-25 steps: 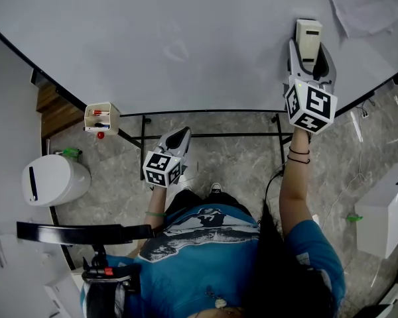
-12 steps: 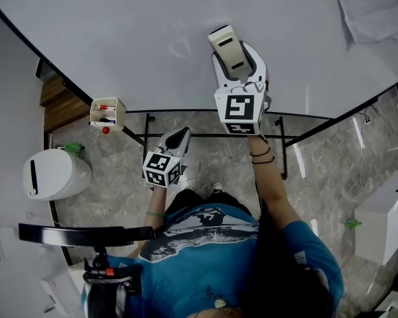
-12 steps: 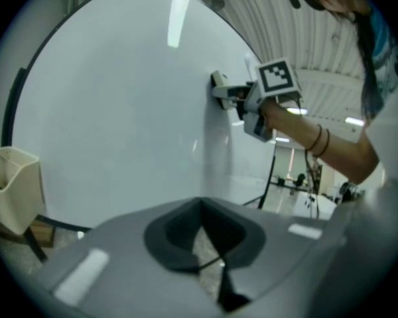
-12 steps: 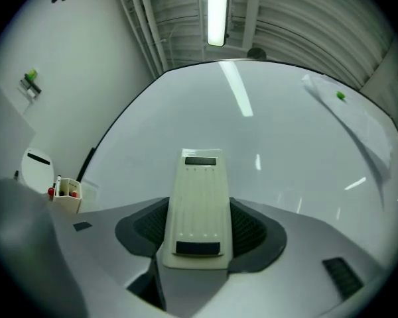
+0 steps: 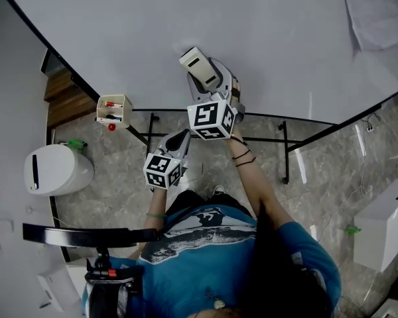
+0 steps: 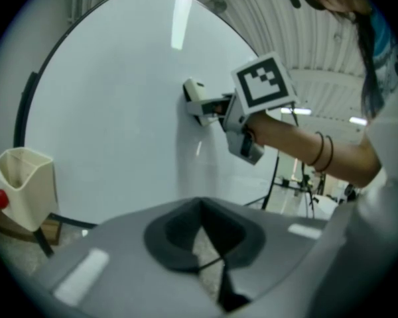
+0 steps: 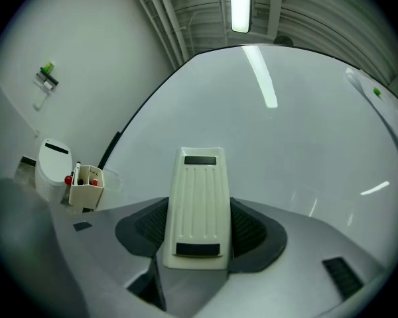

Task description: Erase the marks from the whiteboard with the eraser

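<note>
The big whiteboard fills the top of the head view; no clear marks show on it. My right gripper is shut on a cream eraser and presses it against the board near its lower edge. In the right gripper view the eraser lies between the dark pads, pointing at the board. My left gripper hangs low, below the board's edge, with its jaws closed and nothing in them. The left gripper view shows the eraser touching the board.
A cream marker holder with red-capped pens hangs at the board's lower left edge. A white bin stands on the floor at the left. The board's black stand legs cross below. A sheet of paper with a green magnet sits at the top right.
My right gripper has swept the eraser leftward across the board, from the right side to about the middle. The left gripper has stayed in place.
</note>
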`<state>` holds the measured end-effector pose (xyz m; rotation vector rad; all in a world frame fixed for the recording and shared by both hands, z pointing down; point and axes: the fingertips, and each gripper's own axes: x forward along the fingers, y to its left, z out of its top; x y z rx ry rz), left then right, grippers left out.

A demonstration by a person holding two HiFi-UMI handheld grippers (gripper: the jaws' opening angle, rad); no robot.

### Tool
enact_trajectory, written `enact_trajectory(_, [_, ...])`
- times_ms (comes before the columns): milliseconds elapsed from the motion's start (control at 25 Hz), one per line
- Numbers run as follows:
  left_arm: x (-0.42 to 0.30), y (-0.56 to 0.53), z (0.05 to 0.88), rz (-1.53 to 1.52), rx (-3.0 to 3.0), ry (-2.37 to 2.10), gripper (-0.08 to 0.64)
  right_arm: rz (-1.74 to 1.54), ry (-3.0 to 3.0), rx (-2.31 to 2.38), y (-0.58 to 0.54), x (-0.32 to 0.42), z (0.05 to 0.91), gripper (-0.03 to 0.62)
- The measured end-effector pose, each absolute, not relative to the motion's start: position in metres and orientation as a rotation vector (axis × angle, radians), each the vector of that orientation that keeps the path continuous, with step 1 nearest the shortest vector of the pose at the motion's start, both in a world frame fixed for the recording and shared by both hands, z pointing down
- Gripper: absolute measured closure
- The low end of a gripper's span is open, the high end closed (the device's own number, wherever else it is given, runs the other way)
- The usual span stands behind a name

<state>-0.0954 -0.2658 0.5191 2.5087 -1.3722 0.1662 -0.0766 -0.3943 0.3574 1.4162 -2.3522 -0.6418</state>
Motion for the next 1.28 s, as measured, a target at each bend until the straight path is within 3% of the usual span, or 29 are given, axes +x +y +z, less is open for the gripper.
enact_trajectory(400, [-0.093,-0.263,0.52,0.164,2.519,-1.349,0.557,-0.505,-2.478,1.482,-0.378,-0.029,0.324,0.328])
enact_trajectory(840, [-0.059,-0.26,0.511,0.174,2.583,-1.241,0.557,-0.579,-2.265,1.942,-0.375,0.161,0.212,0.328])
enact_trajectory(1080, [-0.046,-0.259,0.508,0.185,2.602,-1.207,0.556,-0.451,-2.142,2.143,-0.379,0.258,0.202,0.328])
enact_trajectory(1280, [-0.044,-0.261,0.507,0.193,2.6,-1.21,0.556,-0.355,-2.116,2.194,-0.387,0.287,0.208,0.328])
